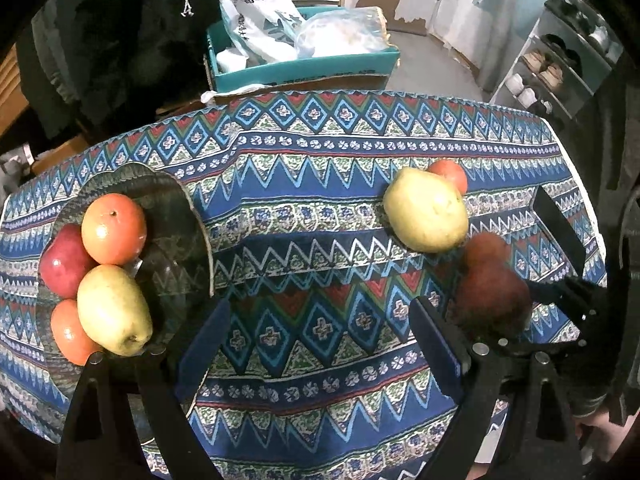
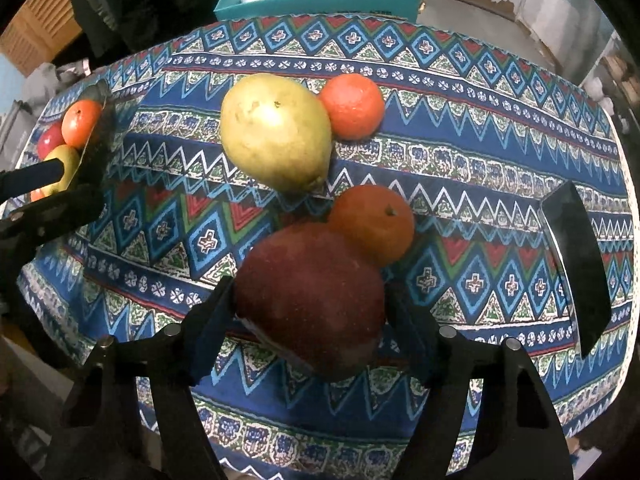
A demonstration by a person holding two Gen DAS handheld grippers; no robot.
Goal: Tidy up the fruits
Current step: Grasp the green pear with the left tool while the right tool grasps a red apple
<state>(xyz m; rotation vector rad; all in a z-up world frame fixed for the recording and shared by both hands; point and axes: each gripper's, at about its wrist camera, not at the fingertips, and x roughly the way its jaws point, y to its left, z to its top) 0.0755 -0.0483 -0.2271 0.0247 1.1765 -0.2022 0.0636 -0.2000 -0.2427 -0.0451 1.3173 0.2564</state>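
Observation:
A dark red apple [image 2: 312, 296] rests on the patterned tablecloth [image 2: 480, 128], and my right gripper [image 2: 310, 316] is shut on it, one pad against each side. An orange [image 2: 374, 224] touches the apple from behind. Farther back lie a yellow-green pear [image 2: 276, 132] and a second orange [image 2: 352, 106]. My left gripper [image 1: 320, 340] hangs open over bare cloth with nothing between its fingers. To its left a dark glass bowl [image 1: 176, 184] holds an orange [image 1: 114, 228], a red apple [image 1: 64, 268], a yellow pear [image 1: 112, 312] and another orange [image 1: 70, 332].
A flat black slab [image 2: 576, 264] lies on the cloth to the right of the fruit. Behind the table stands a teal box [image 1: 304, 68] filled with bags. A shoe rack [image 1: 552, 68] stands at the far right. The table's far edge curves close behind the fruit.

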